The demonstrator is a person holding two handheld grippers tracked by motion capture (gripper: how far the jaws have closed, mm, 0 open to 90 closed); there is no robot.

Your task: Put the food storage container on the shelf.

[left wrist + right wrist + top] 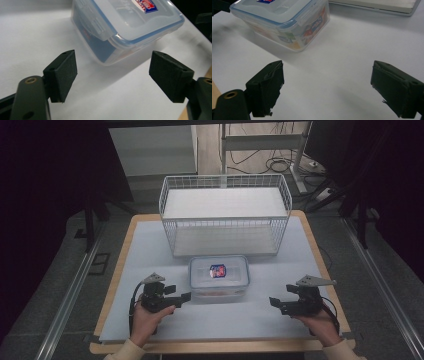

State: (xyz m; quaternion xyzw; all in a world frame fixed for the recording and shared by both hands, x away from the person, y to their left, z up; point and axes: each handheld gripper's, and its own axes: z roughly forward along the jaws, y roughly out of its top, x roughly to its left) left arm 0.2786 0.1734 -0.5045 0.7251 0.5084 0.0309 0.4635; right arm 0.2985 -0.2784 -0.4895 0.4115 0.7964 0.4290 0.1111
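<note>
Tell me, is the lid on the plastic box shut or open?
Shut. The lid lies flat on the plastic box, and its side flap is folded down.

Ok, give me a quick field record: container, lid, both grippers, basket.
container: clear plastic box, on the white mat in front of the wire basket
lid: on, blue seal, side clip down
left gripper: open, nothing between its jaws, just left of the box, not touching
right gripper: open, holding nothing, apart from the box
basket: white board inside

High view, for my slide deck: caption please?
Two open tools flank a lidded plastic box before a wire basket.
</note>
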